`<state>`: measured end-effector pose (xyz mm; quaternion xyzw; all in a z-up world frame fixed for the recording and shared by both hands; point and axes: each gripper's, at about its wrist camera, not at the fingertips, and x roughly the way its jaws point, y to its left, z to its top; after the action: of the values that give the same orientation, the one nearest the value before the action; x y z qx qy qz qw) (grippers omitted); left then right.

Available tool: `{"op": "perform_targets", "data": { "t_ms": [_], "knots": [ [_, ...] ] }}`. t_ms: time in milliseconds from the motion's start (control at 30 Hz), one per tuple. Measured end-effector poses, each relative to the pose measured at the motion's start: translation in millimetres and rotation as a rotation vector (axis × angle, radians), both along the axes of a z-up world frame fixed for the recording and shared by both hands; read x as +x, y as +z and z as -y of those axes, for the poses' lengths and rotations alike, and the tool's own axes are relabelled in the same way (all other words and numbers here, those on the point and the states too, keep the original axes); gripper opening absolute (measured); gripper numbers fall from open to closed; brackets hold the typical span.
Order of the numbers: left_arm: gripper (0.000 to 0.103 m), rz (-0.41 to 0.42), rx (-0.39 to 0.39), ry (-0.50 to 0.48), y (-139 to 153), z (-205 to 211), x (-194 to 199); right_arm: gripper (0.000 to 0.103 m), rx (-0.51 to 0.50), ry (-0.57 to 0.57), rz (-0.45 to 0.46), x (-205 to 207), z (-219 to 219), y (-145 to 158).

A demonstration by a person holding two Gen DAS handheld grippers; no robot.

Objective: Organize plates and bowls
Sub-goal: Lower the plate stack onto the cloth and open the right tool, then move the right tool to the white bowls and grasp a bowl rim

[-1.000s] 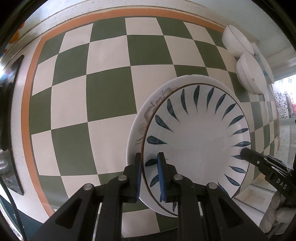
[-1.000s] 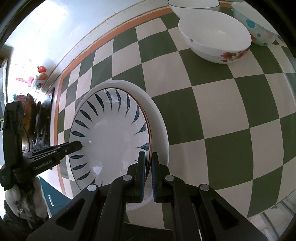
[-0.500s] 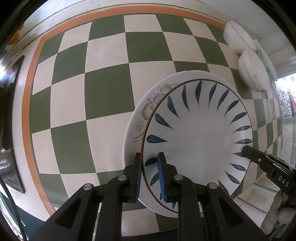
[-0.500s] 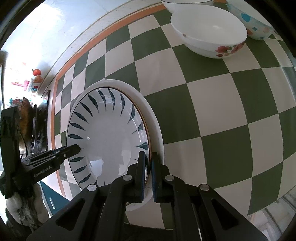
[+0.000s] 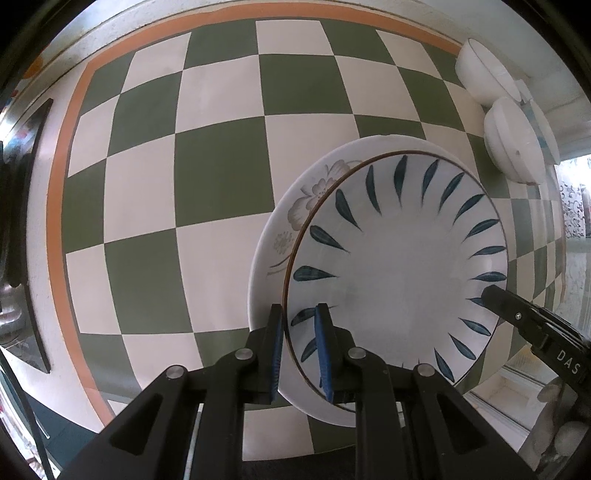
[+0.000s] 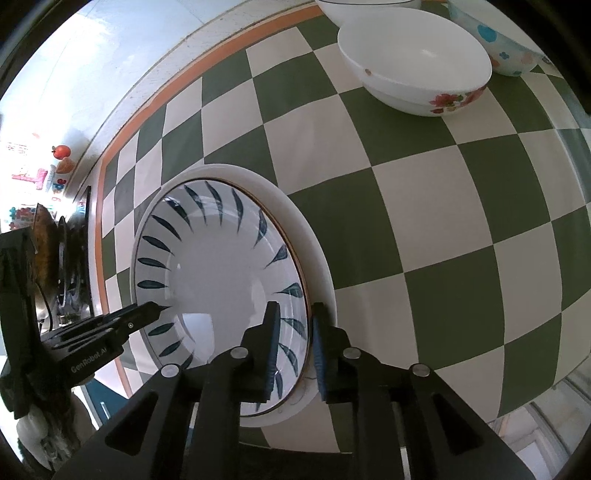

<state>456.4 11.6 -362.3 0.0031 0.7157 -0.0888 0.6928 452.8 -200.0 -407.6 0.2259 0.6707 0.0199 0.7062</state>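
Note:
A white plate with blue leaf marks [image 5: 399, 273] rests on a larger white floral plate [image 5: 295, 206] on the green and white checkered table. My left gripper [image 5: 298, 345] straddles the leaf plate's near rim, jaws a little apart. My right gripper [image 6: 293, 345] straddles the opposite rim [image 6: 295, 295], jaws now parted. Each gripper shows in the other's view: the right one [image 5: 532, 325], the left one [image 6: 110, 328]. The leaf plate also shows in the right wrist view [image 6: 218, 280].
A white bowl with red flowers [image 6: 417, 66] and a bowl with blue dots [image 6: 506, 48] stand at the table's far side, with another white bowl [image 6: 365, 3] behind. They show as white bowls [image 5: 513, 140] in the left wrist view. Dark cookware [image 6: 55, 251] lies beyond the orange border.
The right gripper's jaws have widened around the leaf plate's rim. The stacked plates have come lower and closer to the table. The left gripper's jaws look slightly wider.

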Motion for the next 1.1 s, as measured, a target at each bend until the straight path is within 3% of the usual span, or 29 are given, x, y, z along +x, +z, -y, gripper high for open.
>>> {"op": "perform_targets", "data": {
  "t_ms": [333, 567, 700, 767, 833, 1000, 1100],
  "knots": [
    [0.015, 0.035, -0.008, -0.010, 27, 5, -13, 0.026, -0.058, 0.034, 0.019, -5, -12, 28],
    [0.015, 0.104, -0.056, -0.027, 91, 7, -40, 0.028, -0.058, 0.067, 0.075, -34, -30, 84],
    [0.029, 0.171, -0.072, -0.045, 127, 5, -55, 0.034, -0.062, 0.073, 0.120, -54, -38, 124],
    [0.044, 0.199, -0.074, -0.052, 143, -2, -62, 0.041, -0.065, 0.076, 0.138, -62, -40, 140],
    [0.075, 0.214, -0.074, -0.058, 152, -3, -67, 0.047, -0.078, 0.082, 0.156, -70, -44, 156],
    [0.086, 0.248, -0.086, -0.063, 171, -10, -80, 0.073, -0.102, 0.095, 0.194, -83, -55, 186],
    [0.086, 0.262, -0.089, -0.064, 178, -14, -87, 0.083, -0.120, 0.096, 0.207, -90, -59, 197]
  ]
}}
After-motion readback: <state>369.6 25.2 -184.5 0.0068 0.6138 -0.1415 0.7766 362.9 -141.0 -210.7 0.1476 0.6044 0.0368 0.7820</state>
